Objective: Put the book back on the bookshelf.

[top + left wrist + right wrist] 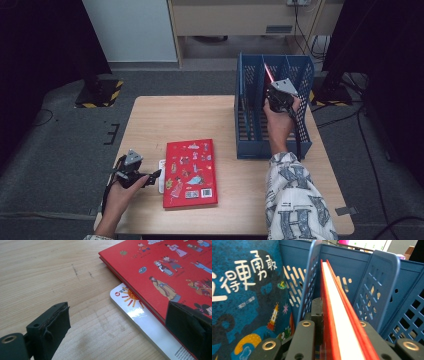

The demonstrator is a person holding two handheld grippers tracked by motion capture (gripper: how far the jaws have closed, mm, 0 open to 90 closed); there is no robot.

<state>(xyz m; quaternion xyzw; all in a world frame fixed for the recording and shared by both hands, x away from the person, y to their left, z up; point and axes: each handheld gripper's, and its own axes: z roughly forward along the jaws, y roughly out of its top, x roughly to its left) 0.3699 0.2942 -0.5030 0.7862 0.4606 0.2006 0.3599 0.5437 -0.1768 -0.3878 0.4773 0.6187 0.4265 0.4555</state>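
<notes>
Left gripper [152, 176] low at the table's [200, 115] left edge, jaws spread wide and holding nothing, one pad over the corner of the red picture book [190, 172]. Flat on the table, that book, on top of a thin white booklet [140, 320] peeking out at its side. Further right, the blue file rack [272, 107] standing on the table. Right gripper [274, 95] inside it, clamped tight on a thin red book [337, 315], upright on its edge between two dividers. A blue book [244, 295] in the next slot.
</notes>
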